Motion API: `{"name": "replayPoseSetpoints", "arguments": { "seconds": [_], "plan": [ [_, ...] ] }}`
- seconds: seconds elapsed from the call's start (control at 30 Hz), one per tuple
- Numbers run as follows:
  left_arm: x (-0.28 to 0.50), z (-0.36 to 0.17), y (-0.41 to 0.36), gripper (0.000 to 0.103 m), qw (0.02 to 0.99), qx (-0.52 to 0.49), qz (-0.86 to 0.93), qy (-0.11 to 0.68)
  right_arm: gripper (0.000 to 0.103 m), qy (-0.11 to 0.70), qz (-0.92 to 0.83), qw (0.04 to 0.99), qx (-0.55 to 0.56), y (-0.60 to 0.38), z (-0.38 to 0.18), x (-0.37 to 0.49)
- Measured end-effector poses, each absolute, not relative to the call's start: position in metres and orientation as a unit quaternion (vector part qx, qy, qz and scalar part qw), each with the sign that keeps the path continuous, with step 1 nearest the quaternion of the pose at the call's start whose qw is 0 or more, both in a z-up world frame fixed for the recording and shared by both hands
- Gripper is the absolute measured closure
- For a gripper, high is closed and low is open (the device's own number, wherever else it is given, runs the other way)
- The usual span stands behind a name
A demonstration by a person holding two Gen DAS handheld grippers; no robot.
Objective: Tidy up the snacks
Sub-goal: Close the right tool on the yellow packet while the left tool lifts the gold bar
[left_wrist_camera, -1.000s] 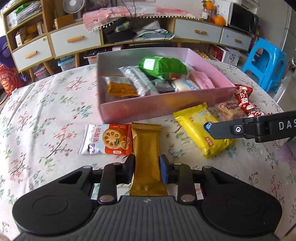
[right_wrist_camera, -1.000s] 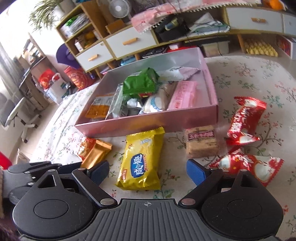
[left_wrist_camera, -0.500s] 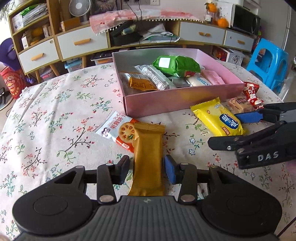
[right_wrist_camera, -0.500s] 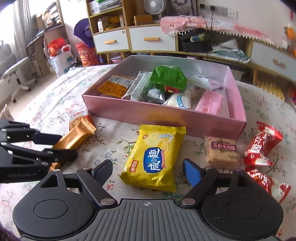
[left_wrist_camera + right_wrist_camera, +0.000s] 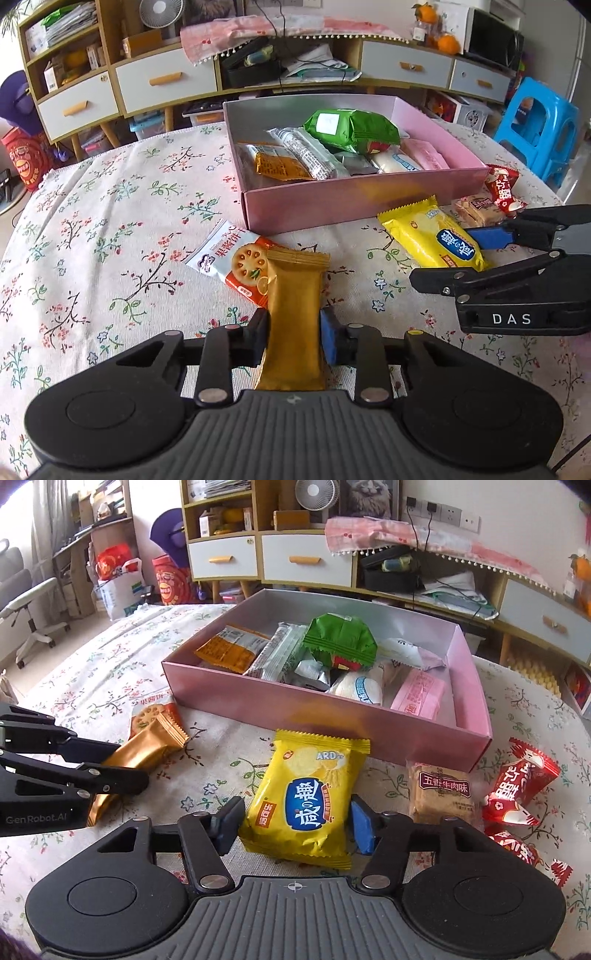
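Both pick-ups in hand, neither snack yet boxed. Your left tongs (image 5: 293,338) are clenched on the gold wafer packet (image 5: 293,314), which runs forward between the pads, its far end overlapping the biscuit packet (image 5: 236,264) just ahead. Your right tongs (image 5: 293,825) straddle the yellow cracker bag (image 5: 308,794); the pads sit at its two sides, the left one touching or nearly so, the right one just beside it, so the grasp looks unfinished. The pink box (image 5: 258,716), already part-filled with snacks, lies directly ahead of both tongs. The next move likely calls for closing the right pair firmly on the bag's middle, then lifting each packet over the near wall and releasing it inside. A brown biscuit (image 5: 443,790) and red candy packets (image 5: 517,786) wait to the right of the right tongs. The tabletop (image 5: 110,240) wears a floral cloth; beyond the box stand a drawer cabinet (image 5: 166,81) with shelves, a fan (image 5: 317,493) and a blue stool (image 5: 535,125).
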State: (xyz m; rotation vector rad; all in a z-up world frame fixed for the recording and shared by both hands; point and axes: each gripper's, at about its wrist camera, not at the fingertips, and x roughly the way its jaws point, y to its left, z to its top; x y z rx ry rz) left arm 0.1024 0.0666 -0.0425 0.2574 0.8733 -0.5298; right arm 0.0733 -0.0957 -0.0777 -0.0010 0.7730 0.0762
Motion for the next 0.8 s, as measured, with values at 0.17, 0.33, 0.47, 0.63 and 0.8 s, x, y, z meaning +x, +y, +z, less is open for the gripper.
{"name": "replayPoseSetpoints", "arguments": {
  "seconds": [0.17, 0.33, 0.47, 0.63, 0.8],
  "plan": [
    [0.104, -0.040, 0.070, 0.077, 0.861, 0.104, -0.252, 0.430, 0.049, 0.385, 0.041, 0.922, 0.012, -0.097, -0.074, 0.072],
    [0.105, -0.033, 0.074, 0.077, 0.860, 0.085, -0.254, 0.435, 0.050, 0.393, 0.049, 0.917, 0.046, -0.102, -0.065, 0.069],
    [0.106, -0.027, 0.076, 0.077, 0.862, 0.072, -0.255, 0.433, 0.050, 0.403, 0.052, 0.910, 0.078, -0.107, -0.058, 0.068],
    [0.108, -0.020, 0.078, 0.077, 0.865, 0.056, -0.254, 0.429, 0.051, 0.406, 0.055, 0.903, 0.129, -0.117, -0.046, 0.066],
    [0.115, -0.012, 0.077, 0.077, 0.871, 0.041, -0.251, 0.421, 0.051, 0.394, 0.051, 0.906, 0.150, -0.126, -0.032, 0.063]
  ]
}}
